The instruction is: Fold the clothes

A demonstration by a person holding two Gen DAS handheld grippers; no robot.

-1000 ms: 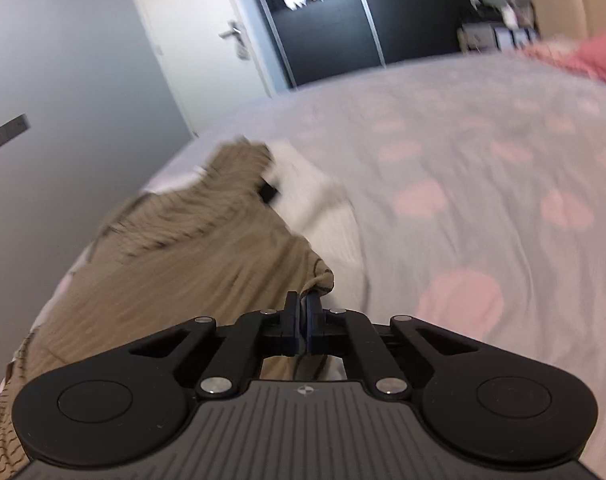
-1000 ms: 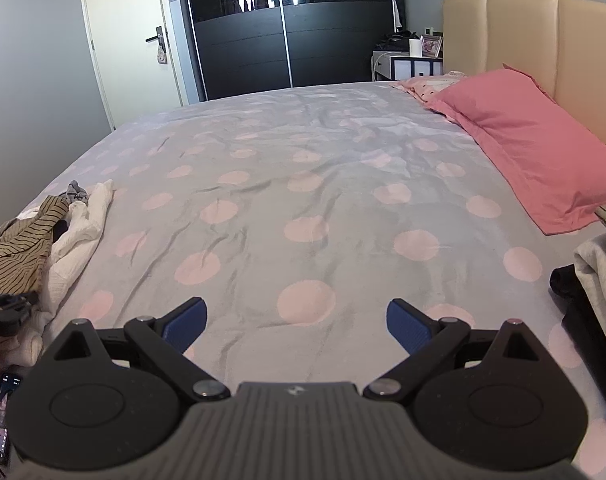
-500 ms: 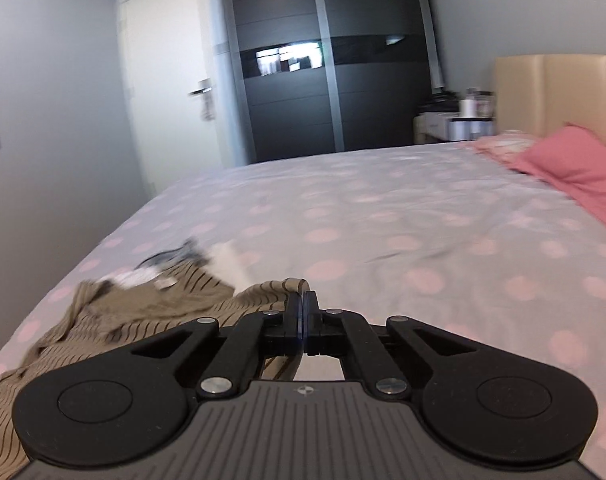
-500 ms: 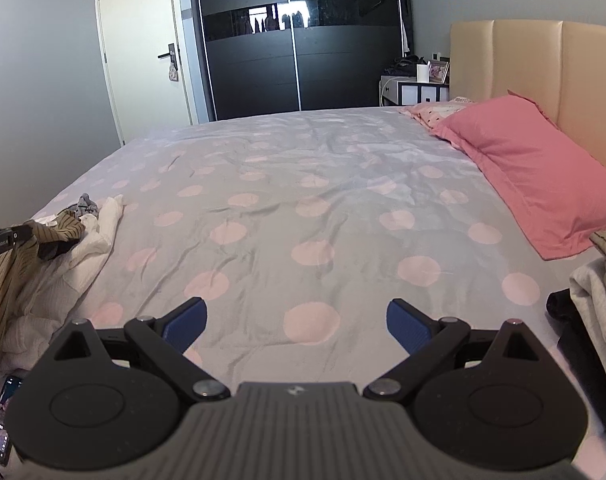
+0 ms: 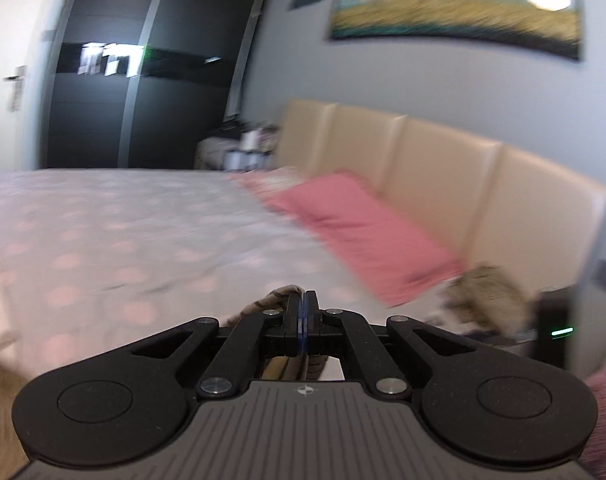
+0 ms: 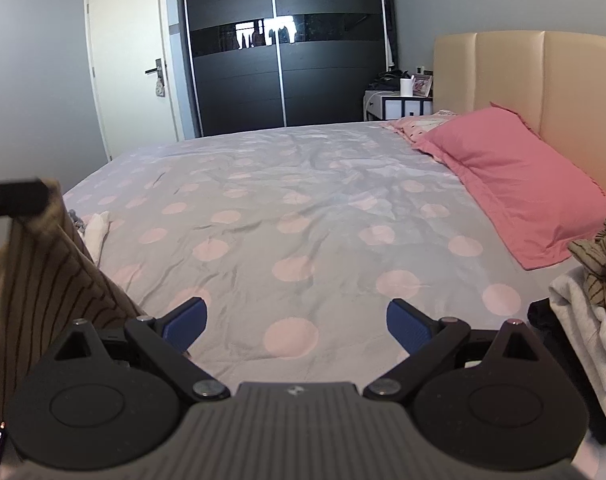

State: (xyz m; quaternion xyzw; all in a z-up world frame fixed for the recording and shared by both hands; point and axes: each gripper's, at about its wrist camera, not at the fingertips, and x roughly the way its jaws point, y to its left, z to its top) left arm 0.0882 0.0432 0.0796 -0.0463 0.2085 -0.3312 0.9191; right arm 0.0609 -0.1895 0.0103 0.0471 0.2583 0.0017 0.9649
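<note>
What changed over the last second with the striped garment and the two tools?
The left tool, shut on the striped garment throughout, rose and swung toward the headboard, lifting the garment off the pile at the bed's edge; it now hangs beside the right tool. Nothing was newly gripped or released. The right tool stayed open and nearly still above the dotted bedspread; the pink pillow did not move.

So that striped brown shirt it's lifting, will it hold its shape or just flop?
Probably flop: the striped shirt hangs in loose folds from the shut left gripper. It looks light, since one pinched edge carries it. It may swing while carried.
</note>
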